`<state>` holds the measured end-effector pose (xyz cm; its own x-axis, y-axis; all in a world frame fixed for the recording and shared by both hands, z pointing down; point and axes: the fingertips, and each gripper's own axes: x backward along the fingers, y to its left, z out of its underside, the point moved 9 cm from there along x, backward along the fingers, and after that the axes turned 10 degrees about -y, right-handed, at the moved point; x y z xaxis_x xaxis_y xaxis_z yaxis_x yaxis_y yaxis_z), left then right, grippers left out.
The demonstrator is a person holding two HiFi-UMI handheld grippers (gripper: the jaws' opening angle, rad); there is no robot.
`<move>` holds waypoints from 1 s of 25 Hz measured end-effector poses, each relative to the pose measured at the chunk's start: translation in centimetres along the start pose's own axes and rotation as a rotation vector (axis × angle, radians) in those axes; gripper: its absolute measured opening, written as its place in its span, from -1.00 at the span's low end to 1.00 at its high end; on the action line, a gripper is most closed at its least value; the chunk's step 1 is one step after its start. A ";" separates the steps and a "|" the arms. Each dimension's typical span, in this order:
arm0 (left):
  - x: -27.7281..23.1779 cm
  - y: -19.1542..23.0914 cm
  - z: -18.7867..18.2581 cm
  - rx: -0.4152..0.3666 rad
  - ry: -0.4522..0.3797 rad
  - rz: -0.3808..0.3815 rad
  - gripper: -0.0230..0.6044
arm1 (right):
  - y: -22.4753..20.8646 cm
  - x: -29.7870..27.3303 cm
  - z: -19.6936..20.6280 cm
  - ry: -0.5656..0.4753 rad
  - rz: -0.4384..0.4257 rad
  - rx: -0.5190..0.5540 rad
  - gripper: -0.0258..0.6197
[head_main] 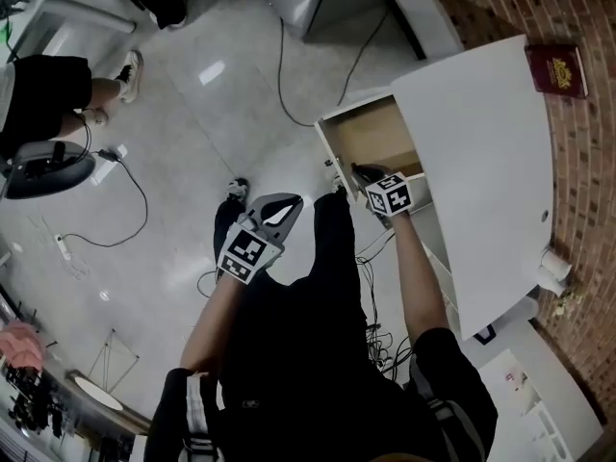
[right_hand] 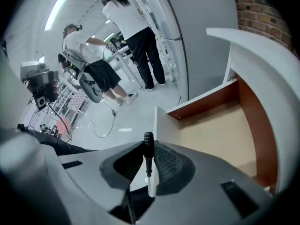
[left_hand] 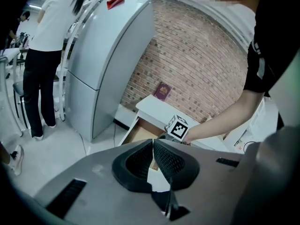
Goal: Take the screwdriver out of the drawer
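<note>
1. Cabinet (head_main: 481, 162): the right gripper (head_main: 369, 175) works close under its top, so a fast lift could clip that edge.
2. Drawer (head_main: 371, 138): open. The right gripper view shows its floor bare; the head view shows only part of it.
3. Left gripper (left_hand: 153, 161): jaws pressed together on nothing, well apart from the drawer.
4. Screwdriver (right_hand: 148, 158): pinched in the right jaws at the drawer's front edge. It's a thin pinch, so it could pivot or slip out. Only the right gripper view shows it.
</note>
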<state>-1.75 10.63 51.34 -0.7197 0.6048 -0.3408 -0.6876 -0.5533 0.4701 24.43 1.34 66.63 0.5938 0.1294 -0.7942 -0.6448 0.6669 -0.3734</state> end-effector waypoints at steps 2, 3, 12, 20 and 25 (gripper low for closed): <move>0.6 -0.7 -1.2 -0.021 -0.006 0.018 -0.87 | 1.6 1.8 -0.3 -0.034 0.014 -0.001 -0.54; 0.8 -1.2 -1.8 -0.030 -0.010 0.026 -0.87 | 2.4 2.8 -0.4 -0.052 0.021 0.000 -0.54; 2.9 -3.4 -5.3 -0.121 -0.005 0.097 -0.87 | 6.5 8.8 -1.5 -0.213 0.091 -0.027 -0.54; 3.8 -5.3 -7.9 -0.134 -0.055 0.126 -0.87 | 10.0 11.7 -1.8 -0.364 0.147 -0.077 -0.54; 3.9 -5.8 -8.6 -0.164 -0.051 0.139 -0.87 | 12.9 14.2 -3.1 -0.478 0.165 -0.043 -0.54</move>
<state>-1.43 11.27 40.33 -0.8057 0.5420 -0.2389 -0.5916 -0.7166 0.3694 23.04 9.50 49.07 0.6298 0.5587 -0.5396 -0.7618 0.5797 -0.2890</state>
